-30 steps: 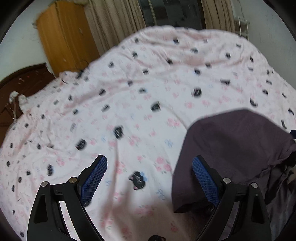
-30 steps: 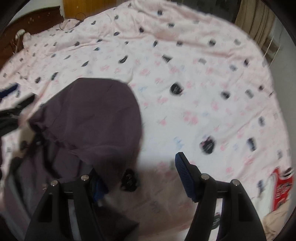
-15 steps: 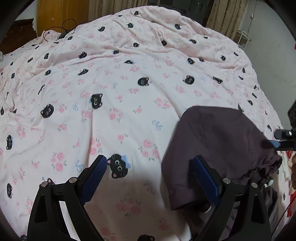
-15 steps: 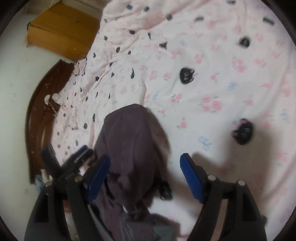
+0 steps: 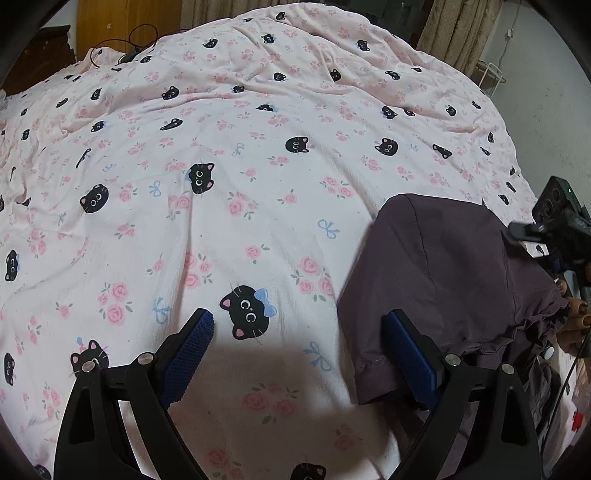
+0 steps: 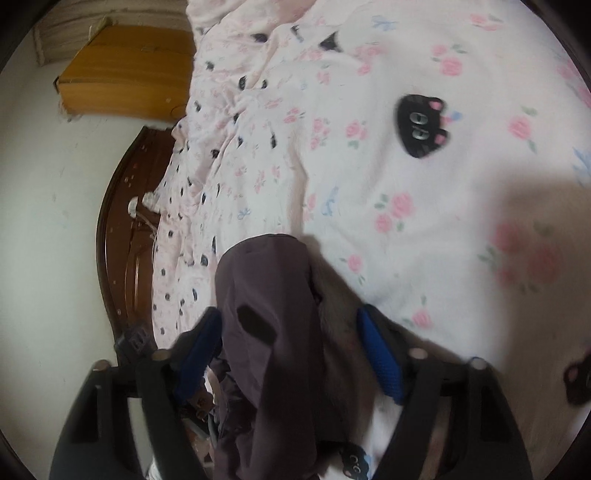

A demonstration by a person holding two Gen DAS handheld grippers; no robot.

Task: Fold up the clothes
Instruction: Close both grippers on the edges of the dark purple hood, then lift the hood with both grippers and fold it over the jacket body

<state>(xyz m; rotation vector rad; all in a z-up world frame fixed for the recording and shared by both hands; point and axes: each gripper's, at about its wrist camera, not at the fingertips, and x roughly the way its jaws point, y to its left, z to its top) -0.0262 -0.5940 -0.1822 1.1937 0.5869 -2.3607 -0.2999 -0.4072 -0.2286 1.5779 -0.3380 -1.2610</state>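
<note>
A dark purple garment (image 5: 439,269) lies bunched on the pink cat-print bed cover (image 5: 229,184), at the right of the left wrist view. My left gripper (image 5: 297,325) is open, low over the cover, its right finger at the garment's hem. In the right wrist view the garment (image 6: 269,314) runs up between the open blue pads of my right gripper (image 6: 290,325), which straddles it; the pads do not press it. My right gripper also shows at the right edge of the left wrist view (image 5: 554,229).
A dark wooden headboard (image 6: 118,236) bounds the bed at the left of the right wrist view. An orange wooden cabinet (image 6: 133,74) stands by the wall. Cables (image 5: 125,40) lie at the bed's far left corner. Curtains (image 5: 454,29) hang behind.
My right gripper has rolled and dropped toward the garment, which now sits between its pads. My left gripper has swung right and lowered to the garment's hem.
</note>
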